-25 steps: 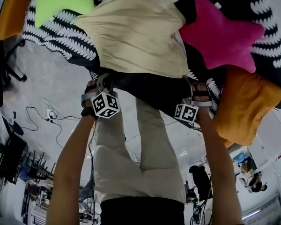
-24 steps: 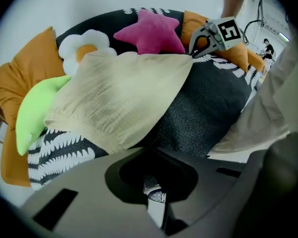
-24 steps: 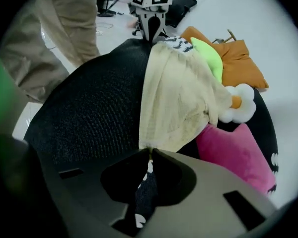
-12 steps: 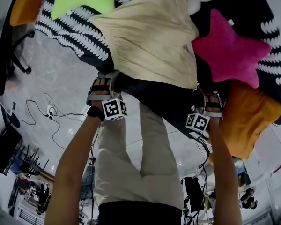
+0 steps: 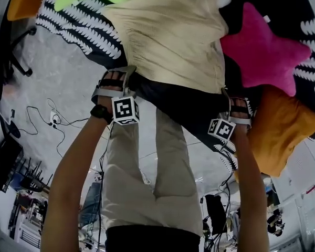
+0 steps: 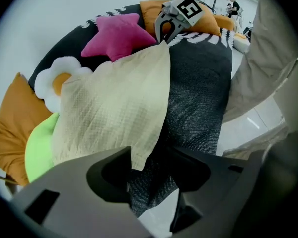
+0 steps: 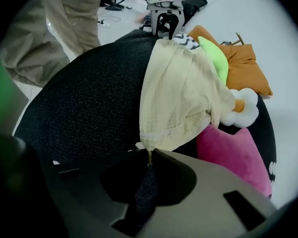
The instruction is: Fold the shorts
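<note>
- The cream shorts [image 5: 168, 35] lie spread flat on the dark cushion [image 5: 184, 101], with their near edge facing the person.
- The right gripper [image 5: 228, 96] points steeply down at the near right corner. Its jaws have just been closing and now meet, pinching the hem corner between them.
- The left gripper [image 5: 127, 76] points steeply down at the near left corner. Its jaws have just been opening and stand apart, and the corner of fabric hangs loose in the gap with neither pad pressing it.
- Both forearms [image 5: 73, 177] reach up from the bottom of the head view, about as wide apart as the shorts.
- A pink star pillow [image 5: 265, 49] lies just beside the shorts' right edge, with an orange pillow [image 5: 281, 130] below it.
- Compared with a second ago, both hands sit at the same corners. The left gripper has rolled, so its marker cube [image 5: 125, 110] now shows one face nearly square-on instead of an edge.
</note>
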